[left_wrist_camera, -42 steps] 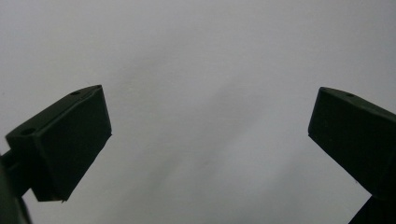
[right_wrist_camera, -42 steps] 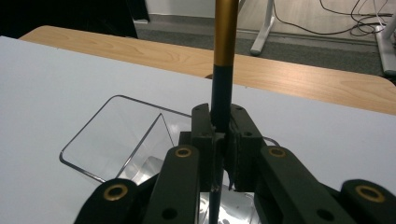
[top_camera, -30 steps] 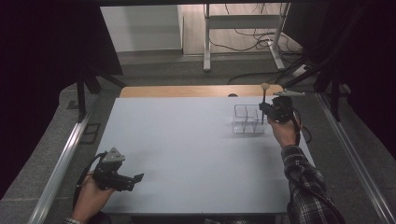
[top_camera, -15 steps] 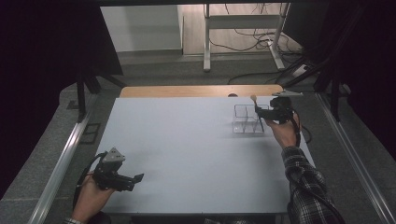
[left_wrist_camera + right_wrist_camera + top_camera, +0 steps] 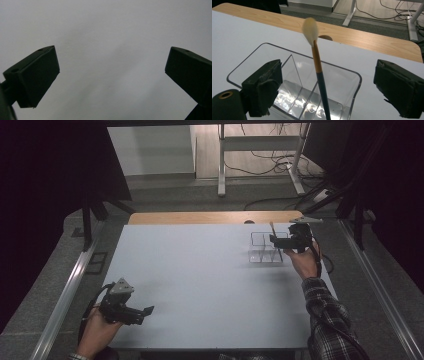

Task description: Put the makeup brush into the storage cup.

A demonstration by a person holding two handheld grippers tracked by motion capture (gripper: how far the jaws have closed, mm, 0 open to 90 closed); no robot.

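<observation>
Jaws spread wide, your right gripper (image 5: 327, 85) hovered at the clear divided organizer (image 5: 249, 65) right of centre, where the released brush (image 5: 318, 67) leaned in one compartment and might topple if nudged, while your left gripper (image 5: 110, 82), also apart, idled lower left.
</observation>
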